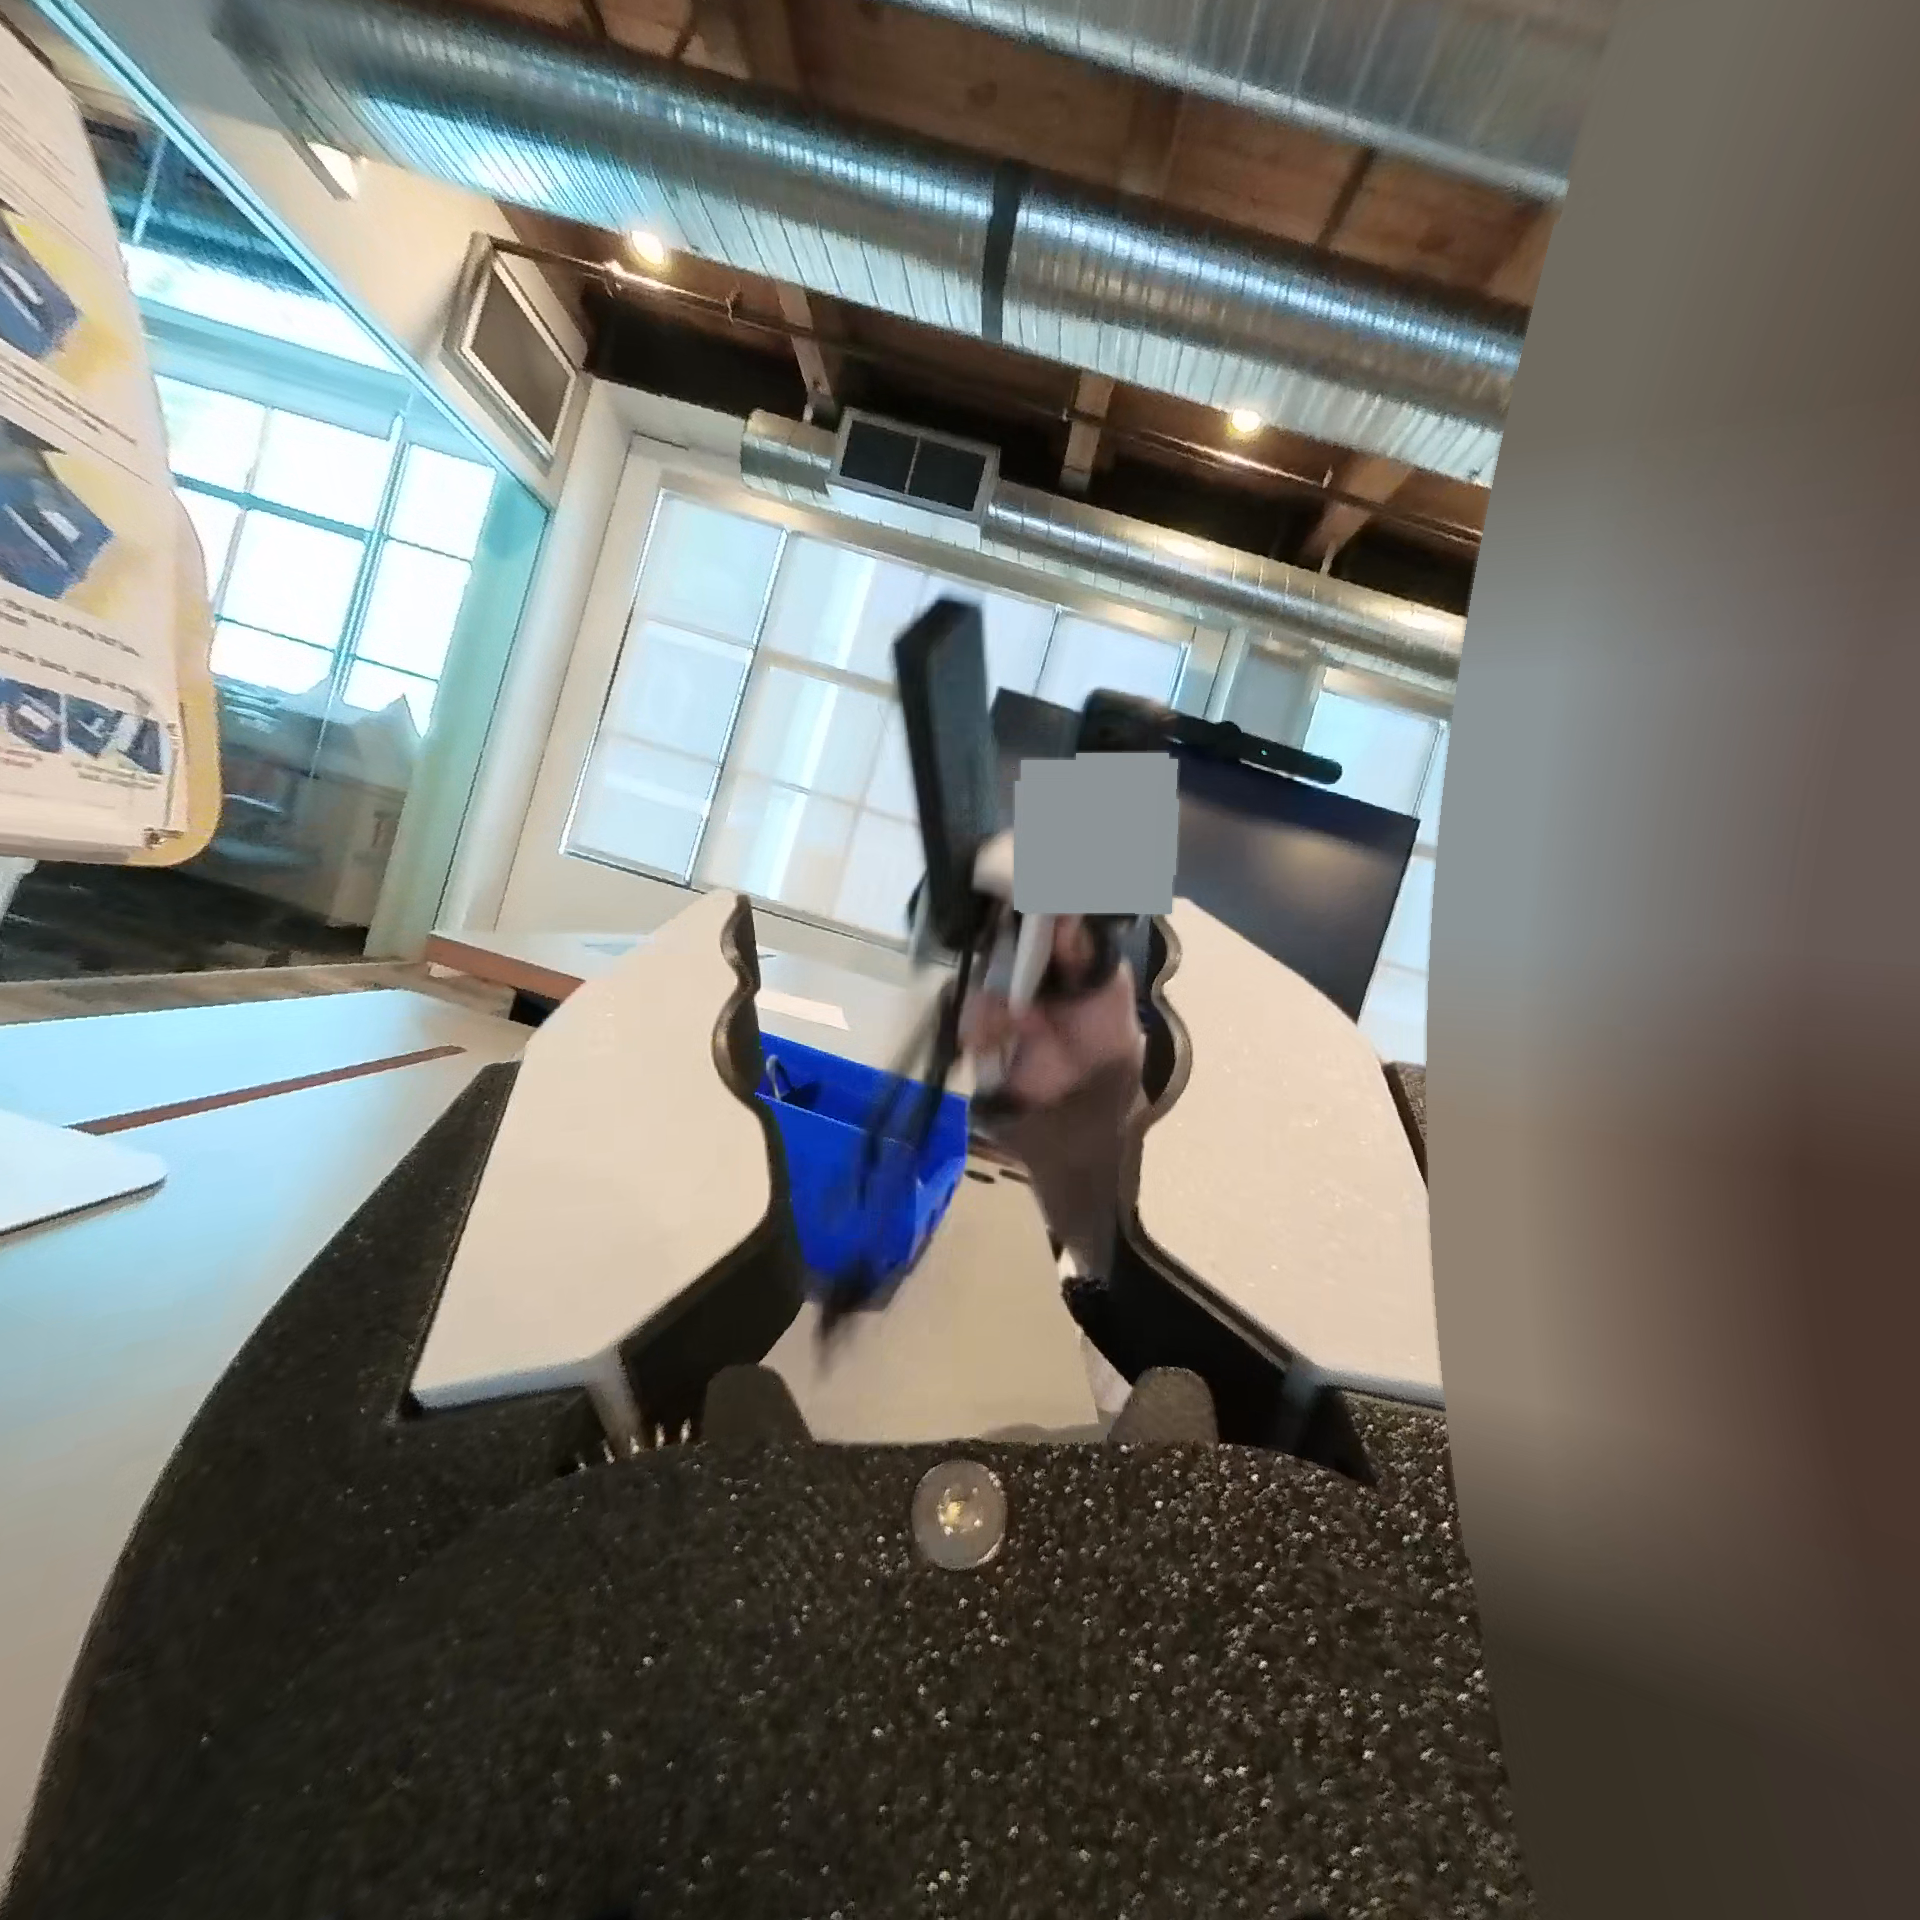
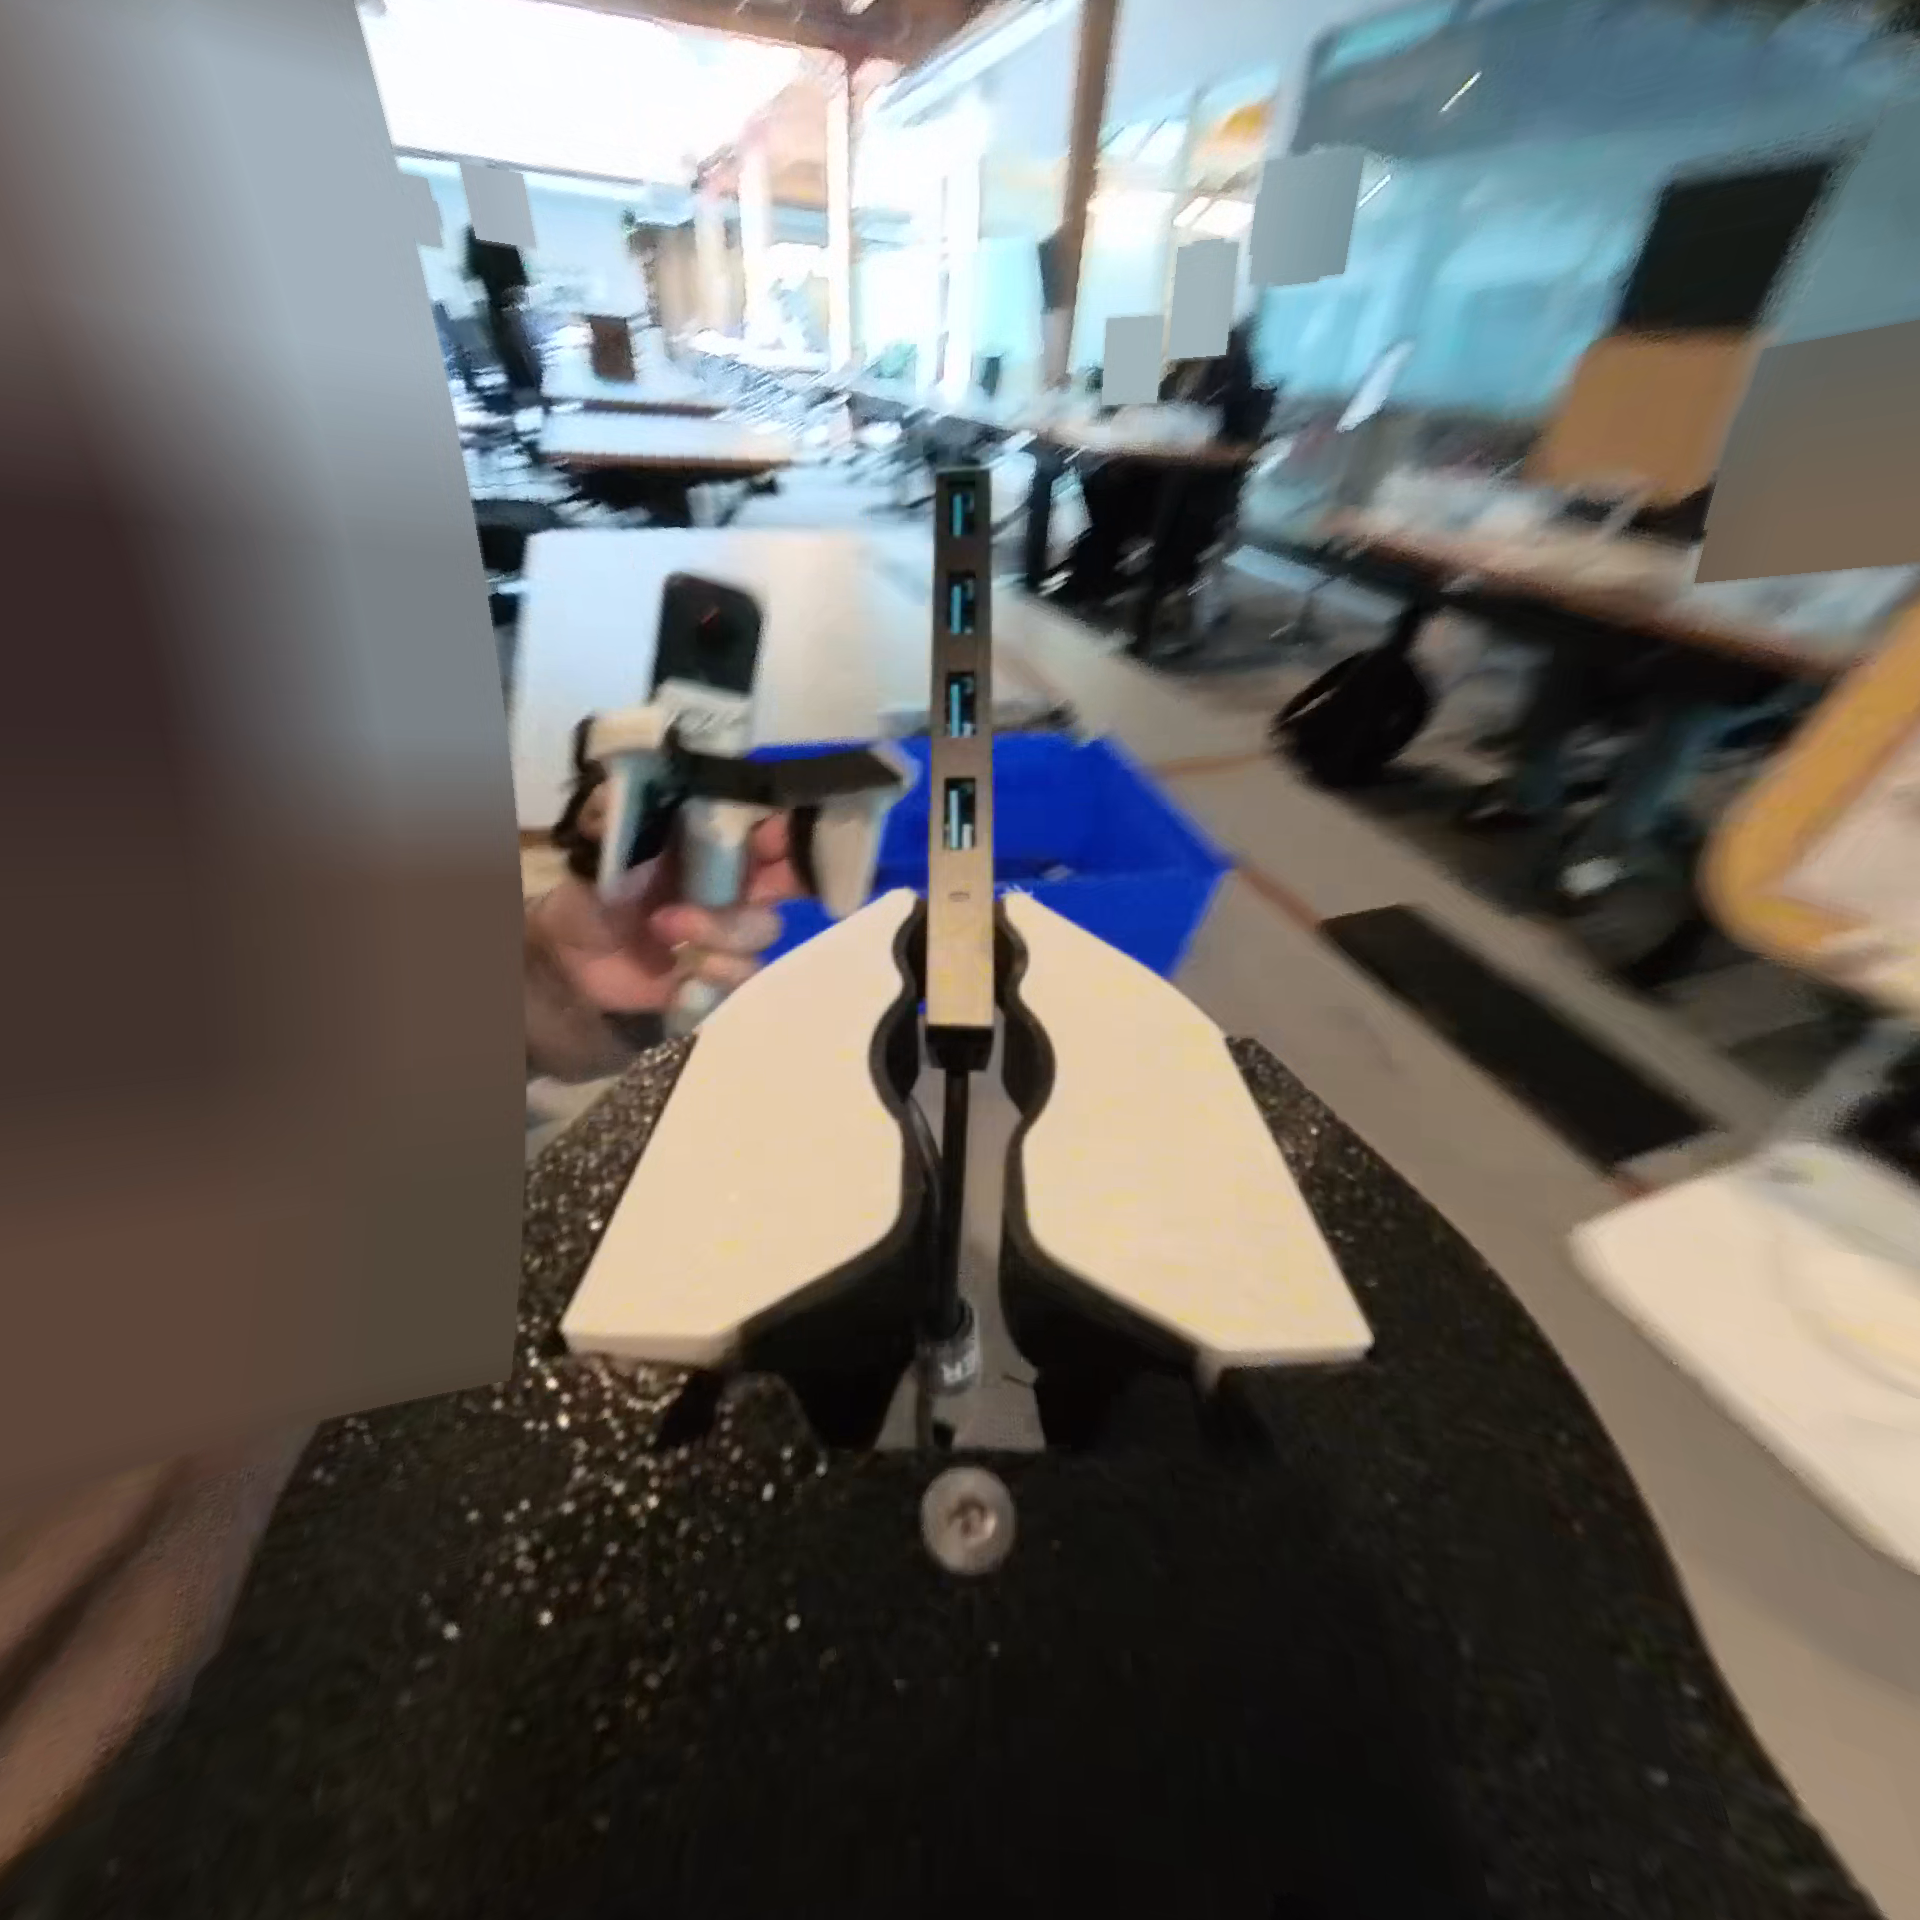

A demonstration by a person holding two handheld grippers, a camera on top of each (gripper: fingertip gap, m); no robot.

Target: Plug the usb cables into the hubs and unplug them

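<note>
My right gripper (image 2: pixel 961 914) is shut on the lower end of a slim grey USB hub (image 2: pixel 961 727) and holds it upright in the air. The hub shows a row of several blue ports, all empty. Its black cable (image 2: pixel 954 1195) hangs down between my fingers. My left gripper (image 1: pixel 945 925) is open and empty. Beyond it, the hub's dark back (image 1: pixel 951 748) shows, blurred, with the cable (image 1: pixel 904 1122) dangling over a blue bin (image 1: pixel 810 1174). The left gripper (image 2: pixel 831 800), held in a hand, is left of the hub in the right wrist view.
The blue bin (image 2: pixel 1091 821) stands on the grey table (image 1: pixel 260 1247) behind both grippers. A dark monitor (image 1: pixel 1288 883) stands at the far right, a poster board (image 1: pixel 83 468) at the left. A black strip (image 2: pixel 1507 1029) lies on the table at the right.
</note>
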